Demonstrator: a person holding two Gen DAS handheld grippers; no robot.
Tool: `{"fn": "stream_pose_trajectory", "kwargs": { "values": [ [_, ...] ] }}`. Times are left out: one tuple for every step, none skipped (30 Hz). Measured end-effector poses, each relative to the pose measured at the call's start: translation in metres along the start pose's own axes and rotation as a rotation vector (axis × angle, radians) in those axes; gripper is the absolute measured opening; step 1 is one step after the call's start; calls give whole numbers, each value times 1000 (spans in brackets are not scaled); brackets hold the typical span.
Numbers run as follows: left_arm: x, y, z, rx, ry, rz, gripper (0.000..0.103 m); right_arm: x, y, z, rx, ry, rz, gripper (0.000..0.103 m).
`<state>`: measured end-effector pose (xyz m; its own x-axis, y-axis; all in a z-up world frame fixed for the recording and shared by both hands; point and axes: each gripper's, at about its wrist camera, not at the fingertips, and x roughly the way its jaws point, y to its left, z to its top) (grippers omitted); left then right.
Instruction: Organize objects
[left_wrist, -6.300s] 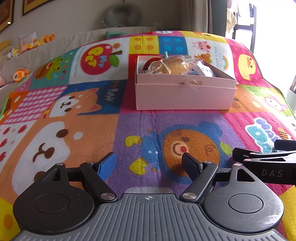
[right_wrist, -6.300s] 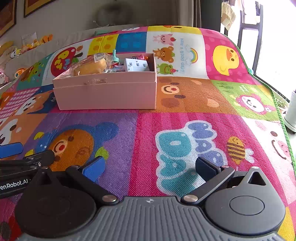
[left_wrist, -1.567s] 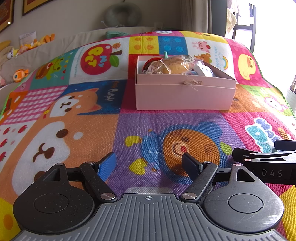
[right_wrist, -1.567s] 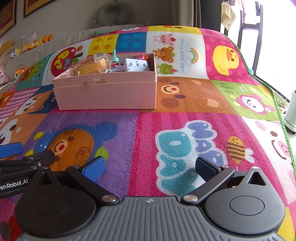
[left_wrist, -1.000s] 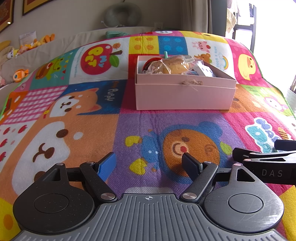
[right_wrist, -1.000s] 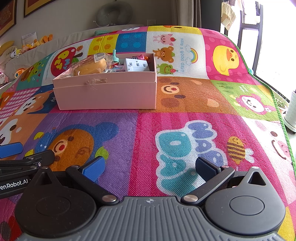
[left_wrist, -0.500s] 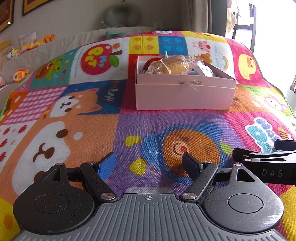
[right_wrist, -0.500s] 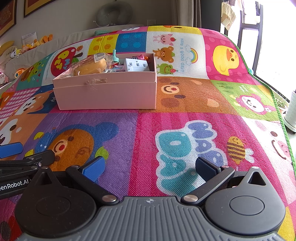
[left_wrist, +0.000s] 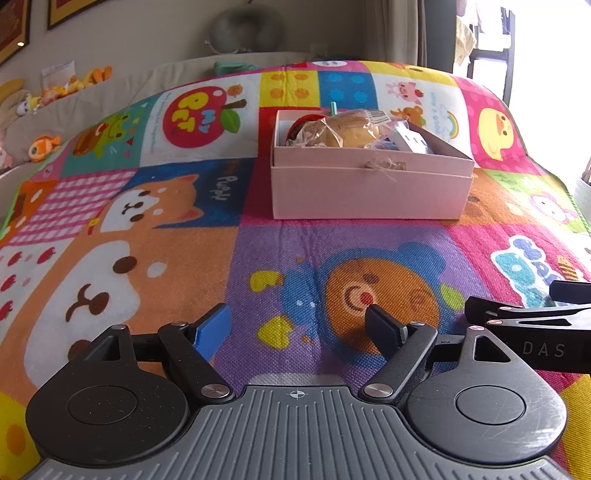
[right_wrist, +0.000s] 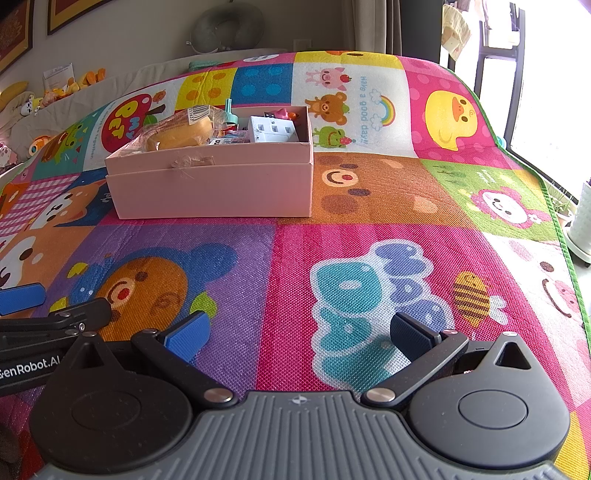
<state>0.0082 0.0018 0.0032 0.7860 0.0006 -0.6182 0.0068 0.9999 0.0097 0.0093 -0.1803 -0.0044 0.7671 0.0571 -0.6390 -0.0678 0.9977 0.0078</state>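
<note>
A pink box (left_wrist: 369, 192) stands on the colourful play mat, ahead of both grippers; it also shows in the right wrist view (right_wrist: 214, 192). It holds a wrapped bun (left_wrist: 351, 129) (right_wrist: 181, 134), a white power adapter (right_wrist: 271, 129), a red item (left_wrist: 301, 122) and a teal piece (right_wrist: 231, 110). My left gripper (left_wrist: 297, 319) is open and empty, low over the mat. My right gripper (right_wrist: 299, 334) is open and empty, to the right of the left one.
The mat (right_wrist: 369, 258) spreads flat around the box. Its right edge runs by a window and a white pot (right_wrist: 583, 221). A sofa with plush toys (left_wrist: 44, 144) and a neck pillow (left_wrist: 240, 29) lies at the back.
</note>
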Motion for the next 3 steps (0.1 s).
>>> {"fn": "stream_pose_trajectory", "kwargs": {
  "values": [
    [0,0,0,3,0,2,85,0,0,0,0,0,0,103],
    [0,-1,0,4,-1,2,85,0,0,0,0,0,0,103],
    [0,0,0,0,-1,-2,85,0,0,0,0,0,0,103]
  ]
}}
